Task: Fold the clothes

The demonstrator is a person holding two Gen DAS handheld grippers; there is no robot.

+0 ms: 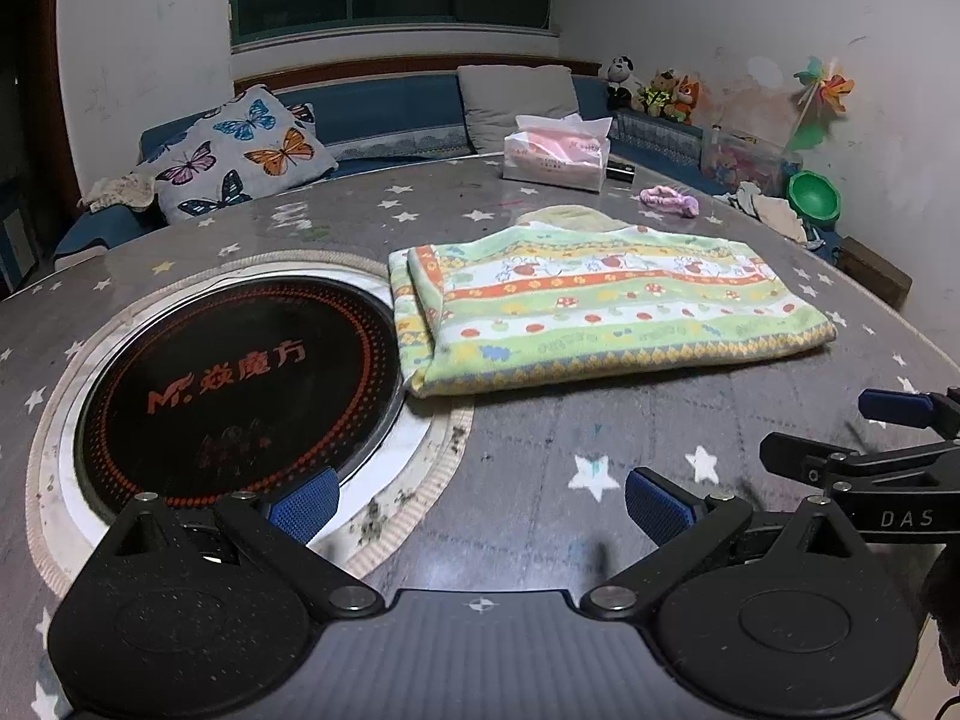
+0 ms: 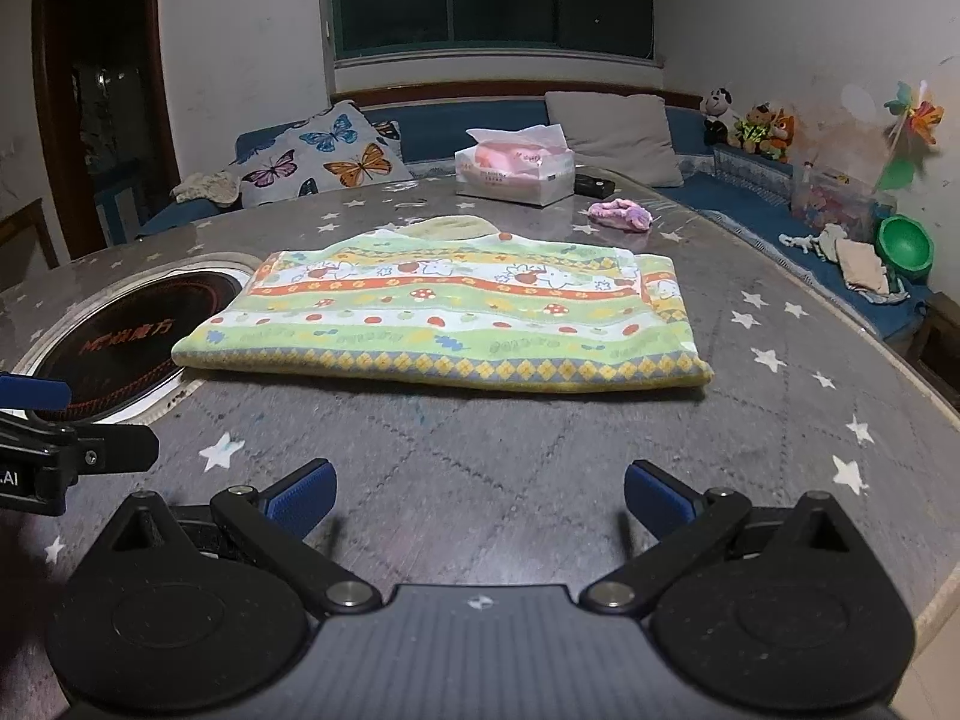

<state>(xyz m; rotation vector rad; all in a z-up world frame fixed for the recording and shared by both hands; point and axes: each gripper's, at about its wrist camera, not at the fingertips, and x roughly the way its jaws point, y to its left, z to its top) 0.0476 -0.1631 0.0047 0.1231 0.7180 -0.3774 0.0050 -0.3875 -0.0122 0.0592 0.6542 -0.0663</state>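
Note:
A folded green, orange and yellow patterned cloth (image 1: pixel 606 312) lies flat on the grey star-print table (image 1: pixel 540 438); it also shows in the right wrist view (image 2: pixel 456 312). A pale yellow-green piece (image 2: pixel 450 227) pokes out from under its far edge. My left gripper (image 1: pixel 480 501) is open and empty, held above the table short of the cloth's near edge. My right gripper (image 2: pixel 480 498) is open and empty, also short of the cloth. The right gripper shows at the right of the left wrist view (image 1: pixel 888 450).
A round black induction hob (image 1: pixel 240 390) is set into the table left of the cloth. A tissue box (image 2: pixel 516 171), a pink hair band (image 2: pixel 621 215) and a small dark object (image 2: pixel 594 185) sit at the far side. A blue sofa with cushions (image 2: pixel 324 156) lies behind.

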